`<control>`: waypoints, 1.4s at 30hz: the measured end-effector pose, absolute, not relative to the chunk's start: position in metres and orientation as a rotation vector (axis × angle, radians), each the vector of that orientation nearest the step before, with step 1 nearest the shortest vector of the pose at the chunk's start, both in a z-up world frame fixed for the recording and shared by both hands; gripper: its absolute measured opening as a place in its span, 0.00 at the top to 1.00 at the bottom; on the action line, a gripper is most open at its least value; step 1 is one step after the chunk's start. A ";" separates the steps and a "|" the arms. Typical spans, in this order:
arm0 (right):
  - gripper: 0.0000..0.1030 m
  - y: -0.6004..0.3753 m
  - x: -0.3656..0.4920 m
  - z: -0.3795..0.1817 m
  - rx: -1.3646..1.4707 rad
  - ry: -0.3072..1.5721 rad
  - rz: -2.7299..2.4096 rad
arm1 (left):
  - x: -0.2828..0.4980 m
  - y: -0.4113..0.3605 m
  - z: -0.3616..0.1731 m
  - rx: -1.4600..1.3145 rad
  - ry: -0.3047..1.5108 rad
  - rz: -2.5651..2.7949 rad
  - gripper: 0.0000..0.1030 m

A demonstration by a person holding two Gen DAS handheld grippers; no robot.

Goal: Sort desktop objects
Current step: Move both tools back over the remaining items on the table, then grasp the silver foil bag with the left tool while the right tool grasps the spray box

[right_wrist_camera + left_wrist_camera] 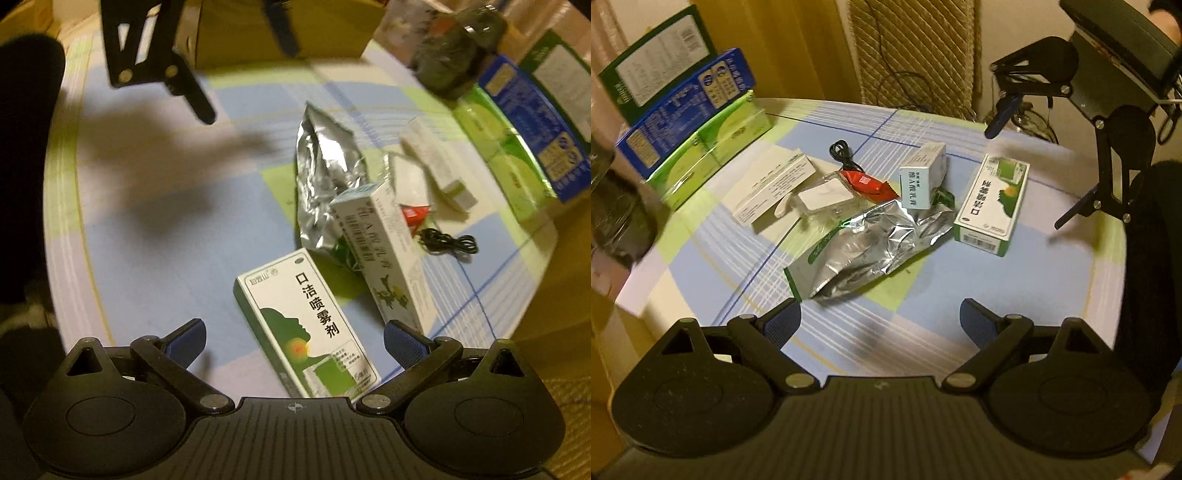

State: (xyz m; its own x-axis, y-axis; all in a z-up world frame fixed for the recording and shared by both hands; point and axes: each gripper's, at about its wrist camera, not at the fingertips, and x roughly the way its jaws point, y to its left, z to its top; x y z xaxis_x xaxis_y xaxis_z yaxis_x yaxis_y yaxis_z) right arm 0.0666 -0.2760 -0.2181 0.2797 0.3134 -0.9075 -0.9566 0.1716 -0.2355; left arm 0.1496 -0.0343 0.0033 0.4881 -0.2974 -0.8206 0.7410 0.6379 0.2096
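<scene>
Checked tablecloth (1052, 280) under me; my left gripper (881, 317) and right gripper (293, 338) both gape, empty, above the foil bag (871, 247) and green box (306, 325).

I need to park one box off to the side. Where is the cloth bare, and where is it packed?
Bare: the tablecloth left of the foil bag in the right wrist view, under the left tool. Packed: the middle, with foil bag, spray box, tall box, cable; stacked cartons line the edge.

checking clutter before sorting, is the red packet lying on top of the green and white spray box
No, the red packet lies among the items left of the small white box, while the green and white spray box lies apart with nothing on it.
</scene>
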 end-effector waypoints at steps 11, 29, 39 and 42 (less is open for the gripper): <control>0.22 -0.264 0.091 -0.239 -1.020 0.909 1.111 | 0.198 -0.065 -0.031 0.791 0.820 -0.826 0.12; 0.37 -0.262 0.089 -0.243 -0.922 0.958 1.061 | 0.239 -0.104 -0.074 0.945 0.864 -0.963 0.13; 0.47 -0.257 0.085 -0.237 -0.726 1.075 0.916 | 0.204 -0.079 -0.068 0.686 1.074 -0.759 0.37; 0.48 -0.257 0.081 -0.233 -0.689 1.097 0.879 | 0.183 -0.068 -0.065 0.586 1.097 -0.702 0.40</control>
